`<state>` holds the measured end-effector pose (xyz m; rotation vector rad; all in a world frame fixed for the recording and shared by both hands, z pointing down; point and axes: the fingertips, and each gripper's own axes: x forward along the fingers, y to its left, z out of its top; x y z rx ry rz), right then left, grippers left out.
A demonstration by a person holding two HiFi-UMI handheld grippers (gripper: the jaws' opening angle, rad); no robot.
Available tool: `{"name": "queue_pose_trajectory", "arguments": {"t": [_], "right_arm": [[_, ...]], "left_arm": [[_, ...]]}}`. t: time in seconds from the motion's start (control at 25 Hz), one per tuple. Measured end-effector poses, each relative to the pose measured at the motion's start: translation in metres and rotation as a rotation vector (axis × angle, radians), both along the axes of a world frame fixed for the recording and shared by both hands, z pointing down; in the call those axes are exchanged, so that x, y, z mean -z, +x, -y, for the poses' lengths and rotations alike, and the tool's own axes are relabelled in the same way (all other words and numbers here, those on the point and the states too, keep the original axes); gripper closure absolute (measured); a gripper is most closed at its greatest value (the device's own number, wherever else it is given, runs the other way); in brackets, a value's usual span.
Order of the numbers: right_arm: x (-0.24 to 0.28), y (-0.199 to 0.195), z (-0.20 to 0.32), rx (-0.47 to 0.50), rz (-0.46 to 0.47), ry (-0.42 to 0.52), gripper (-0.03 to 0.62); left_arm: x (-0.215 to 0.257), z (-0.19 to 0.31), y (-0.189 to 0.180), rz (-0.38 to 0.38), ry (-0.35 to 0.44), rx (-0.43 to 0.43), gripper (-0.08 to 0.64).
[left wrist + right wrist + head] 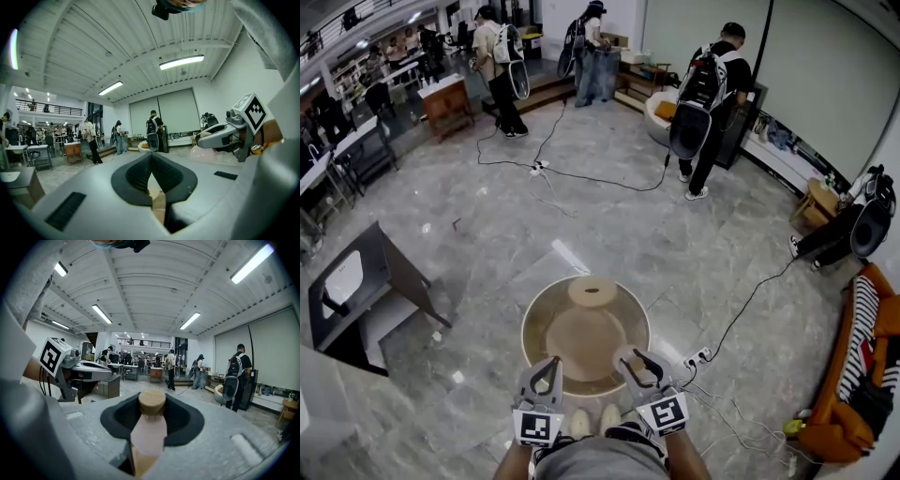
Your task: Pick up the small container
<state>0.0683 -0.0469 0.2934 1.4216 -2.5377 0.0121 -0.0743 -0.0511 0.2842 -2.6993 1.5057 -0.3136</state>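
The small container (150,427) is a pale pink bottle with a round cork cap. It stands upright between the jaws of my right gripper (151,416), which is shut on it. In the head view the right gripper (633,359) holds it over the near rim of a round wooden table (532,330). My left gripper (546,368) hovers beside it, at the table's near left. In the left gripper view the left gripper (151,158) has its pads touching at the tips with nothing between them. The container (206,153) shows there at the right, under the right gripper (218,137).
A flat wooden disc (592,292) lies on the far side of the round table. Cables and a power strip (701,356) run across the marble floor. An orange sofa (855,394) stands at the right and a dark desk (356,281) at the left. Several people stand far back.
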Motion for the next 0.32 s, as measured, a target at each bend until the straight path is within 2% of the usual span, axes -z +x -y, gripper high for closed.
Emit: {"name": "queue_pose_trajectory", "arguments": {"t": [0.08,0.2,0.32], "right_arm": [[-0.0007,-0.0012,0.0000,0.002,-0.001,-0.001,0.462],[0.0002,-0.0024,0.0020,0.003,-0.002,0.000,0.462],[0.0010,-0.0024,0.0050,0.003,-0.003,0.000,0.462]], "left_arm": [[-0.0024,0.0006,-0.0015,0.017,0.014,-0.008,0.543],[-0.0010,0.0024,-0.0017,0.000,0.000,0.000,0.543],[-0.0035,0.0056,-0.0027,0.031,0.024,-0.015,0.543]]}}
